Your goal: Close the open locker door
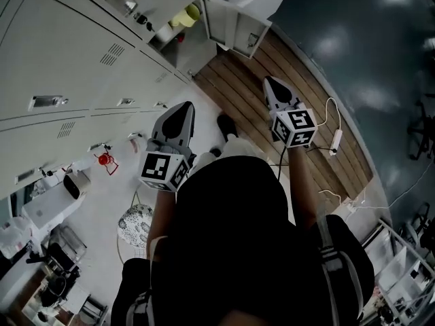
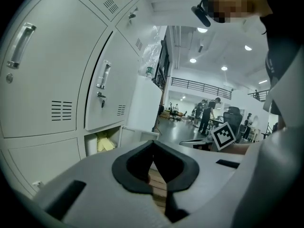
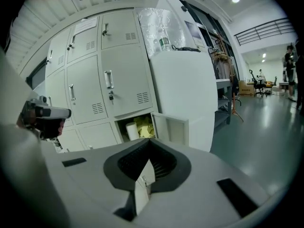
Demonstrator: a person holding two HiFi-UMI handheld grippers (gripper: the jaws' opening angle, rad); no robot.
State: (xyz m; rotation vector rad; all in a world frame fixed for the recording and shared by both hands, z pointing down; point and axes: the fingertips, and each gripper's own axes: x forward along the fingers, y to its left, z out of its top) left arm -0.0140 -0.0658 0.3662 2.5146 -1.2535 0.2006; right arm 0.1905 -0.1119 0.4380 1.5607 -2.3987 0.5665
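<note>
Low among smooth grey metal lockers [image 1: 68, 53], square door [image 1: 238, 26] ajar

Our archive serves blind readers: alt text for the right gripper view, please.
A low locker door stands open, showing yellow items and a white roll inside a grey locker bank. The right gripper faces it, jaws together and empty.

The small pale grey metal locker door [image 3: 170, 129] stands open. It belongs to the lowest row of the bank of pale grey lockers [image 3: 118, 94], at that bank's right end. It hangs upright at the right side of its open compartment [image 3: 137, 127] and is swung well out from the bank's front. Its inner face, with a recessed rectangular panel, is showing.
</note>
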